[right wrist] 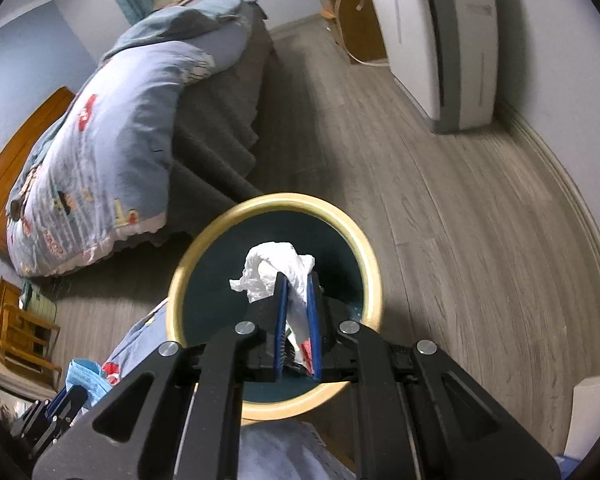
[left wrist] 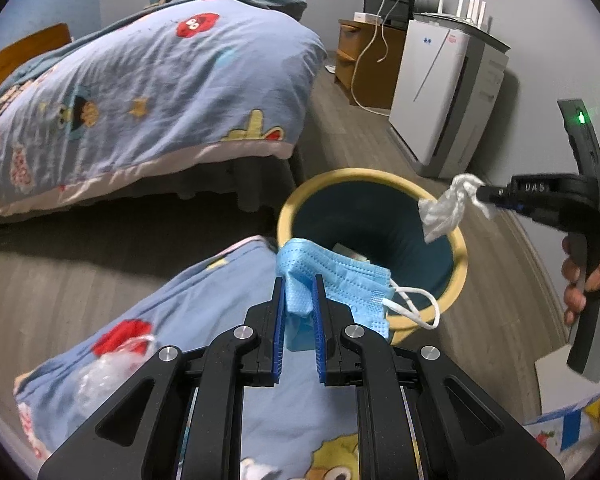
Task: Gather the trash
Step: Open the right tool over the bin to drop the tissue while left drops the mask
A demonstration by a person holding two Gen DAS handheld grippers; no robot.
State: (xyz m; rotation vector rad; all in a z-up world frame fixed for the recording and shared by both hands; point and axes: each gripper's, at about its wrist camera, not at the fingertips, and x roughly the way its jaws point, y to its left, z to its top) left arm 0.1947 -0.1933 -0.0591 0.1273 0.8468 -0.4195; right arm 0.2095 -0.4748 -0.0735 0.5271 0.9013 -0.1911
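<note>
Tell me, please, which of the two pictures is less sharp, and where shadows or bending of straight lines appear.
Right wrist view: less sharp, the floor and bin rim smeared, though the tissue in the right gripper stays crisp. Left wrist view: sharper; dark shadow under the bed, and the face mask in the left gripper is clear. Both: fisheye bends the skirting board, with black corners.

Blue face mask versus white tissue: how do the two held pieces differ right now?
The pleated blue face mask is flat fabric with white ear loops; the crumpled white tissue is a wadded lump. The mask, in the left claw, hangs at the near rim of the yellow-rimmed bin; the tissue, in the right claw, sits over the bin's opening. Both are clamped between blue pads.
</note>
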